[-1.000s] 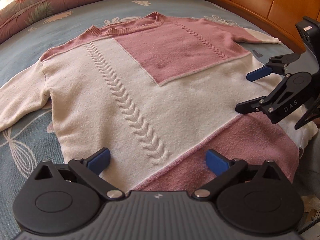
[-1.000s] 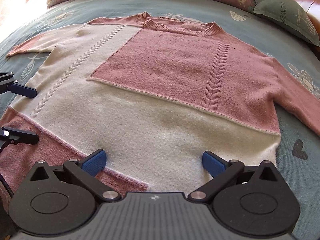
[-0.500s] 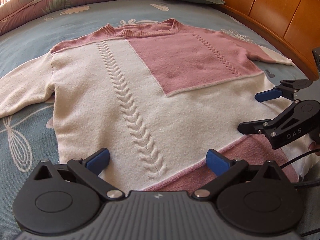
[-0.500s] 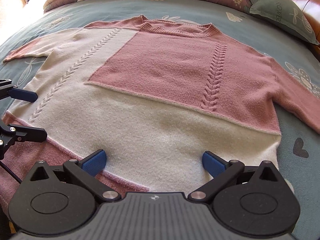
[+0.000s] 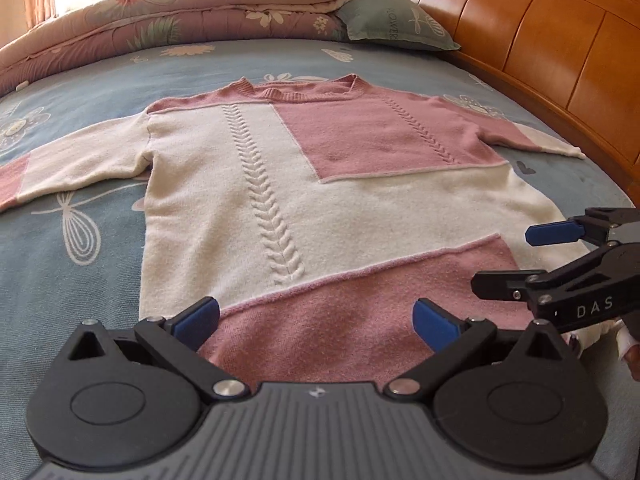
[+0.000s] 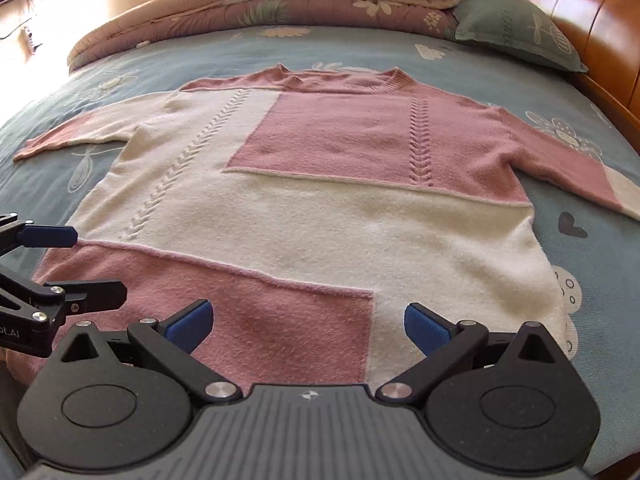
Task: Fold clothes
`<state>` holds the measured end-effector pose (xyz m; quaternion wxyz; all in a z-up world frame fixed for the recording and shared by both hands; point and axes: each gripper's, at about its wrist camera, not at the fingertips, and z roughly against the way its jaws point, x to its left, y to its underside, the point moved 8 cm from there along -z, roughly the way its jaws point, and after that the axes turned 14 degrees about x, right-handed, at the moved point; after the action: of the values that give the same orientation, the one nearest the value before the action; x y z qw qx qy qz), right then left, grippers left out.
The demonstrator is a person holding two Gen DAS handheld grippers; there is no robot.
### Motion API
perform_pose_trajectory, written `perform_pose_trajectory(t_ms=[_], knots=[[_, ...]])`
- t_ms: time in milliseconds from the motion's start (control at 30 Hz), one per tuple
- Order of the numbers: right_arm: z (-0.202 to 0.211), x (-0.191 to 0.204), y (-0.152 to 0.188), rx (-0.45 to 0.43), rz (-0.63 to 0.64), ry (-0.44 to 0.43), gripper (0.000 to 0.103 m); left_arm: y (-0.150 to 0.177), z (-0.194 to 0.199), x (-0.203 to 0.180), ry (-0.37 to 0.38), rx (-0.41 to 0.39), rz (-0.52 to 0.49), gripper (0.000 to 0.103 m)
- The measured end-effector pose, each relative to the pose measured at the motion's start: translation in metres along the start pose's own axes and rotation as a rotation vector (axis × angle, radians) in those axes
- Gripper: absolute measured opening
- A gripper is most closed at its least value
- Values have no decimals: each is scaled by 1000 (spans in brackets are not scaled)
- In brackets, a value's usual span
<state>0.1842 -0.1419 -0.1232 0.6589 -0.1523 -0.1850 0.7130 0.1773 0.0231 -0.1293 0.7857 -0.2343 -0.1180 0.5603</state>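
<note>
While the sweater (image 5: 336,216) lies flat on the bed (image 5: 80,280) | I hold my left gripper (image 5: 316,318) wide | right gripper (image 6: 308,322) wide, both above the hem

Sweater (image 5: 312,208) hem behind the tongs' bodies; left sleeve cuff past the frame edge.

The sweater (image 6: 320,216) lies flat on the bed (image 6: 360,48), sleeves spread to either side, collar toward the rolled quilt (image 6: 280,4) behind it. The pillow (image 6: 516,28) sits far right, against the headboard (image 5: 540,52).
</note>
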Motion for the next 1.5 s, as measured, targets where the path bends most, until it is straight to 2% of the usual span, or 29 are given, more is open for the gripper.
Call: perform_pose_trajectory(t_ms=[67,133,200,300,367,567,700,767,833,933,1100,1200,1333,1500], knots=[[-12,8,17,35,0,32,103,14,-10,-1,-58,45,24,102],[-12,10,30,-31,-15,61,103,28,-6,-8,-105,6,-5,102],[-7,8,41,-81,-45,63,103,41,1,-11,-95,-11,15,102],[1,8,53,-107,-43,61,103,53,9,-11,-85,-33,24,102],[5,8,60,-125,-42,60,103,57,13,-12,-84,-21,24,102],[18,16,83,-131,-1,71,103,57,18,-15,-67,-9,24,102],[27,15,71,-134,7,40,103,46,17,-15,-45,-42,42,102],[34,4,54,-188,-32,61,103,49,14,-15,-49,-49,46,102],[26,-8,42,-169,-68,66,103,52,11,-16,-53,-56,50,102],[3,-19,50,-73,-131,42,103,57,8,-16,-56,-69,54,102],[6,-16,68,-172,-107,69,103,63,14,-15,-39,-71,42,102],[8,-14,78,-228,-92,84,103,59,17,-12,-18,-55,80,102],[9,-14,80,-273,-72,84,103,43,23,-5,49,-49,157,102],[9,-14,80,-298,-57,72,103,-7,19,15,66,-100,158,102]])
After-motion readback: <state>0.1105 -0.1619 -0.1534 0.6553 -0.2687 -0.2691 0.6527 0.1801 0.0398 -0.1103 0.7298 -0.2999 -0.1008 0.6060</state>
